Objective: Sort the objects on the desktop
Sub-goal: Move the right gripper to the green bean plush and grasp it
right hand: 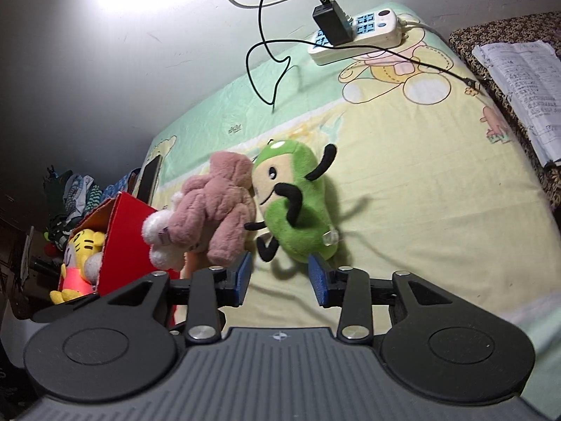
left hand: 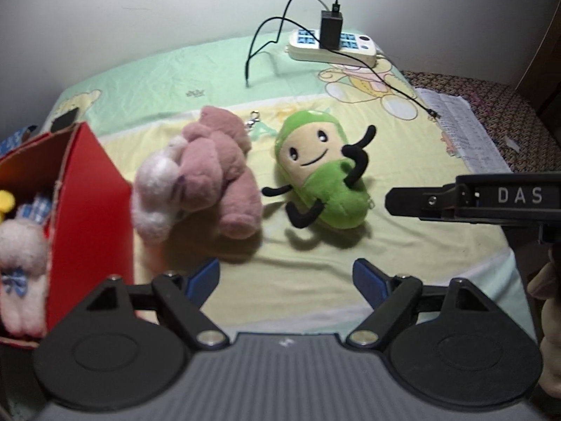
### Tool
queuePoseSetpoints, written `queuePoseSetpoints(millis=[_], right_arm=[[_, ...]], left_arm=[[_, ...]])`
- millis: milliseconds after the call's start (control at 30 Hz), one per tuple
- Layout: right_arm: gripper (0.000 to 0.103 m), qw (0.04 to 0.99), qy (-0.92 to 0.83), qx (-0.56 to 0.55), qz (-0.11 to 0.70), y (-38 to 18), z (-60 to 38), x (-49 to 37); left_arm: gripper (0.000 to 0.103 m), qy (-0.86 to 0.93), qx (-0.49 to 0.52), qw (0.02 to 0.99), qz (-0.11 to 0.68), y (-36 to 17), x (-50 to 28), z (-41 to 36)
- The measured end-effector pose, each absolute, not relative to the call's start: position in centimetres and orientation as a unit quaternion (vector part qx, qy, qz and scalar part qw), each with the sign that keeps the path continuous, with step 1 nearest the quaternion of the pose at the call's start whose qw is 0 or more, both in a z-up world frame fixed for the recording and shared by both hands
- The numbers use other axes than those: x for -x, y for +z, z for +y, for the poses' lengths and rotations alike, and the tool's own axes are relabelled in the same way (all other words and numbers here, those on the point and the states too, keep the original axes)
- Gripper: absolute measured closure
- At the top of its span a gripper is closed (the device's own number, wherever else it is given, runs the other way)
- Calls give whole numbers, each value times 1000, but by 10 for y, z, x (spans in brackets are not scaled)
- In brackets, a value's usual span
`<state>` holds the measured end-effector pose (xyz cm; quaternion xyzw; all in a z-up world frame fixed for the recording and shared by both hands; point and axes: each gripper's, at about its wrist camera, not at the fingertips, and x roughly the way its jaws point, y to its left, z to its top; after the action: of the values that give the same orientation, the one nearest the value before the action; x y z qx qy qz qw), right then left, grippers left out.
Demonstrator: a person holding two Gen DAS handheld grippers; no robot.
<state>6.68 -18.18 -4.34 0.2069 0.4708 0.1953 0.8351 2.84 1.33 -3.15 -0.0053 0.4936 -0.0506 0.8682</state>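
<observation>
On the bedsheet [left hand: 315,298], red box [left hand: 91,203] holds plush toys [left hand: 21,259].

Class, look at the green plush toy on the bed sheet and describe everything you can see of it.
The green plush toy is a soft, bean-shaped figure with a cream face, two black eyes, a smile and thin black arms and legs. It lies face up on the bed sheet, head toward the wall. A small clear tag shows at its lower end. From the right wrist view the pink plush toy beside it seems to touch its head. Neither gripper touches it.

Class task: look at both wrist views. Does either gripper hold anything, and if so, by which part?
Nothing is held. The left gripper and the right gripper both stand open and empty, short of the pink plush and the green plush.
</observation>
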Motion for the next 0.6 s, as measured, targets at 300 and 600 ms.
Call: queuePoseSetpoints(millis=[300,600], right_arm=[[42,833,203,-220,466,-60,-189,-112],[39,816,212,-239,483,-86,-177,-154]], left_arm=[[17,-108,35,867,486,-63,-66,-12],[14,-99,37,857,505,-91,-106,-12]])
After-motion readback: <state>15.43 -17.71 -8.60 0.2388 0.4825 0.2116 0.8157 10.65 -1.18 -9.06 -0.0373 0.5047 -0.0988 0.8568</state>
